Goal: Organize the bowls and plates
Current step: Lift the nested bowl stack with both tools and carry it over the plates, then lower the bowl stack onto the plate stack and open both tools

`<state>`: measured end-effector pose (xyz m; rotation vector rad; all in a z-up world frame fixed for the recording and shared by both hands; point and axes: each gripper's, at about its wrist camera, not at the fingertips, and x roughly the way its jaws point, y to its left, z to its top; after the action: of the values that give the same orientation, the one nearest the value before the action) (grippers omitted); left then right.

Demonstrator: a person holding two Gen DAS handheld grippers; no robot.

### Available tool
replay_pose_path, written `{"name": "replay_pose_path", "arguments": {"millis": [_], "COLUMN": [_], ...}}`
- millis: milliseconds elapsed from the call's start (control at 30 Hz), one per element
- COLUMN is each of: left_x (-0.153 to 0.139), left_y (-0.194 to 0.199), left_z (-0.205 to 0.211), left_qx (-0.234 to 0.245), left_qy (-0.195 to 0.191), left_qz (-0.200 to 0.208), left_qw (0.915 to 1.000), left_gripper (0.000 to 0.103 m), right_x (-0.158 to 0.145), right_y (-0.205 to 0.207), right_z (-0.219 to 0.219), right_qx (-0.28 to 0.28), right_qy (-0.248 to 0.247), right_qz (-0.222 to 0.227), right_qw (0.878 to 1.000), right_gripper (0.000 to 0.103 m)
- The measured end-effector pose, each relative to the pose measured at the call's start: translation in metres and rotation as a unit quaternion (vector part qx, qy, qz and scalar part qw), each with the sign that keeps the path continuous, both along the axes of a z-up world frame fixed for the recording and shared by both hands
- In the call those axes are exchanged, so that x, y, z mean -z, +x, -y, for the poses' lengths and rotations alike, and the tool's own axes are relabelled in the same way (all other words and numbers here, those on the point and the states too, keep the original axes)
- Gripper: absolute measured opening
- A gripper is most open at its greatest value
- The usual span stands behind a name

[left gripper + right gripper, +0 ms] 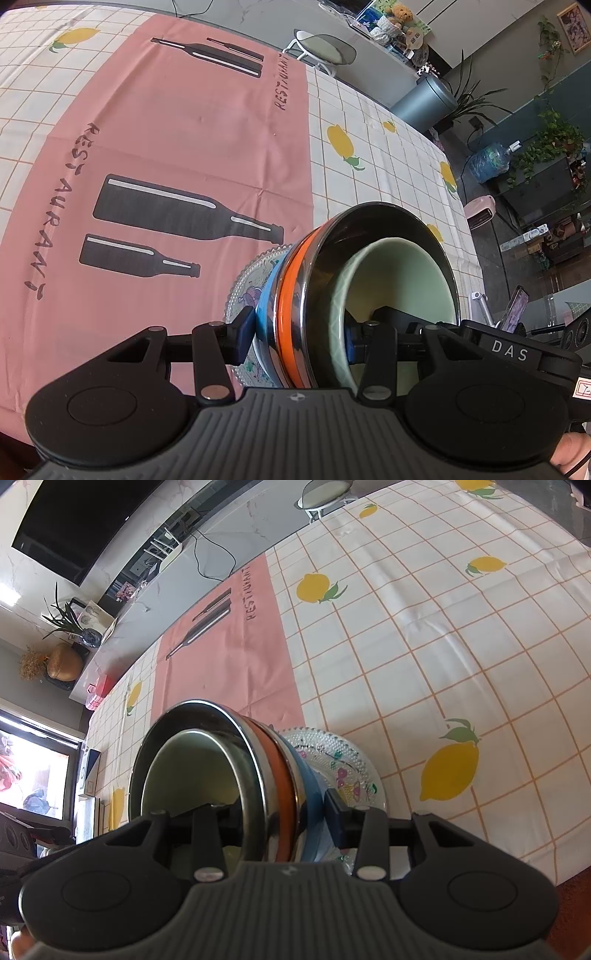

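The pink cloth (192,122) reads "RESTAURANT"; the right gripper (511,354) bears "DAS".

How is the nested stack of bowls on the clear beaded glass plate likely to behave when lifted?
The nested stack of bowls probably feels heavy. Its shiny steel rims look slippery, so pieces may shift. The clear beaded glass plate looks fragile.

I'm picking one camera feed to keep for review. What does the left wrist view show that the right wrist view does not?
Only the left wrist view: the two larger bottle prints on the pink cloth, a water jug on the floor, and the other tool's body marked DAS.

Only the right wrist view: a dark screen on the wall and a gold vase.

Both: the nested stack of green bowl inside a steel bowl, on a glass plate, clamped at its rims by the left tongs and right tongs, over the lemon tablecloth.
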<state>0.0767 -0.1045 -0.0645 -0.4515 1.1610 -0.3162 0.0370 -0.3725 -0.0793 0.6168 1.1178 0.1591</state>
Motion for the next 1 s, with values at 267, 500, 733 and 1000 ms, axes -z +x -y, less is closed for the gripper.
{"name": "replay_pose_path", "arguments": {"millis": [267, 500, 733, 1000], "left_x": [0.006, 0.006, -0.004, 0.004], "left_y": [0.001, 0.001, 0.004, 0.003], "left_z": [0.000, 0.001, 0.004, 0.007], "left_qx": [-0.001, 0.001, 0.002, 0.008], "left_qy": [0.005, 0.011, 0.010, 0.013], "left_qz": [-0.007, 0.001, 0.009, -0.010], "left_qw": [1.0000, 0.9999, 0.9999, 0.9998], "left_gripper": [0.051, 0.051, 0.051, 0.051], "right_x": [0.006, 0.011, 0.002, 0.003], "right_y": [0.002, 0.004, 0.010, 0.009], "right_z": [0.000, 0.000, 0.000, 0.003], "right_qx": [-0.005, -0.005, -0.008, -0.010], "right_qy": [-0.001, 0.002, -0.004, -0.005], "right_qz": [-0.002, 0.002, 0.012, 0.001], "right_qw": [1.000, 1.000, 1.000, 1.000], "right_gripper": [0.039, 0.039, 0.039, 0.039]}}
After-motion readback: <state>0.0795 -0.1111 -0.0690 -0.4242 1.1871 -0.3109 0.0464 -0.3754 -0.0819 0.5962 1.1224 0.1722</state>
